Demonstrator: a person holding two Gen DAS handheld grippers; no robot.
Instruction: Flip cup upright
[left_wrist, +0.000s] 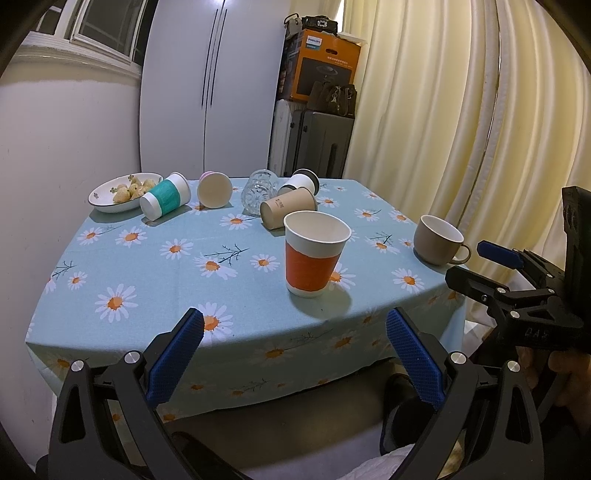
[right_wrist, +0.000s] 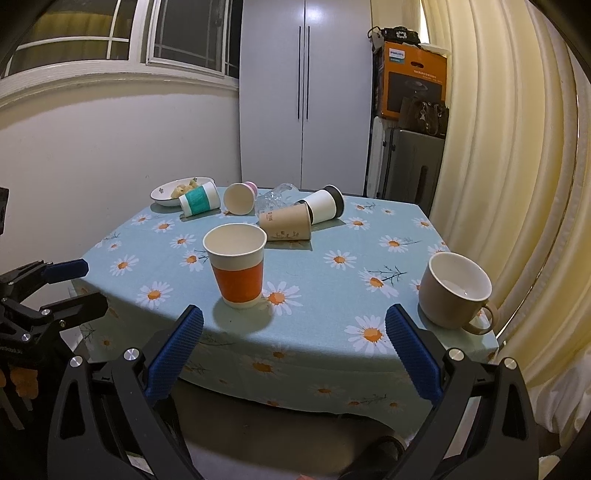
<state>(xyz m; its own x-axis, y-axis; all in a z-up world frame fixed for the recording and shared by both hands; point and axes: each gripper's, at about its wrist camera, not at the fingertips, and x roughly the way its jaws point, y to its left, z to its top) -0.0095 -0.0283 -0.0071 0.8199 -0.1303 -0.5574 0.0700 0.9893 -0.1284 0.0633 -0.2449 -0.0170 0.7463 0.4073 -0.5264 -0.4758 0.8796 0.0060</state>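
Observation:
An orange-banded paper cup (left_wrist: 314, 254) (right_wrist: 236, 267) stands upright near the table's front edge. A beige mug (left_wrist: 437, 240) (right_wrist: 456, 290) stands upright at the right. Several cups lie on their sides at the back: a teal-banded cup (left_wrist: 166, 195) (right_wrist: 199, 199), a pink cup (left_wrist: 214, 190) (right_wrist: 240, 197), a glass (left_wrist: 260, 190) (right_wrist: 275, 197), a brown paper cup (left_wrist: 288, 212) (right_wrist: 286, 223) and a white cup with a black lid (left_wrist: 303, 181) (right_wrist: 325, 205). My left gripper (left_wrist: 294, 325) is open and empty before the table edge. My right gripper (right_wrist: 294, 321) is open and empty too.
A bowl of food (left_wrist: 122, 192) (right_wrist: 173, 192) sits at the back left of the daisy tablecloth (left_wrist: 147, 266) (right_wrist: 332, 236). Curtains (left_wrist: 461, 110) (right_wrist: 517, 147) hang right. A white cabinet (left_wrist: 207, 85), suitcase (left_wrist: 321, 144) and boxes stand behind. A wall is at the left.

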